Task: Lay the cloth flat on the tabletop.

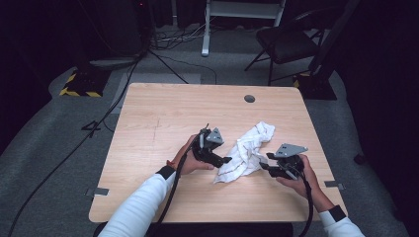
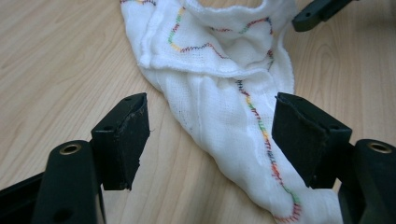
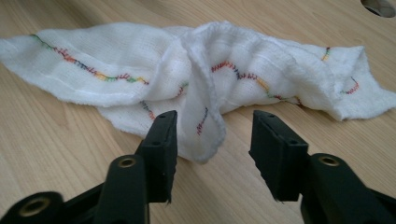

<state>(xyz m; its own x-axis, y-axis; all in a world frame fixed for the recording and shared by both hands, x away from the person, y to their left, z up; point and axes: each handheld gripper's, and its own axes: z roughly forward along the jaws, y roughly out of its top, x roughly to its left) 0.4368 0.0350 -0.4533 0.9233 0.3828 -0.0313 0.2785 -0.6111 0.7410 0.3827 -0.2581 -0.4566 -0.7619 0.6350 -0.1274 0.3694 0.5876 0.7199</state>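
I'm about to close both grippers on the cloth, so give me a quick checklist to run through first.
1. Left gripper jaws open: ok.
2. Right gripper jaws open: ok.
3. Cloth lies between the left jaws: ok.
4. Cloth edge between the right jaws: ok, a fold reaches into the gap.
5. Cloth flat and unfolded: not ok, it is crumpled.
6. Cloth resting on the table, clear of its edge: ok.

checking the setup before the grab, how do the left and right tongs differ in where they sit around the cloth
The left tongs sit at the near-left end of the cloth; the right tongs sit along its right edge. In the left gripper view the cloth's tail runs between the jaws; in the right gripper view a folded edge reaches between them. Both are open, low over the table.
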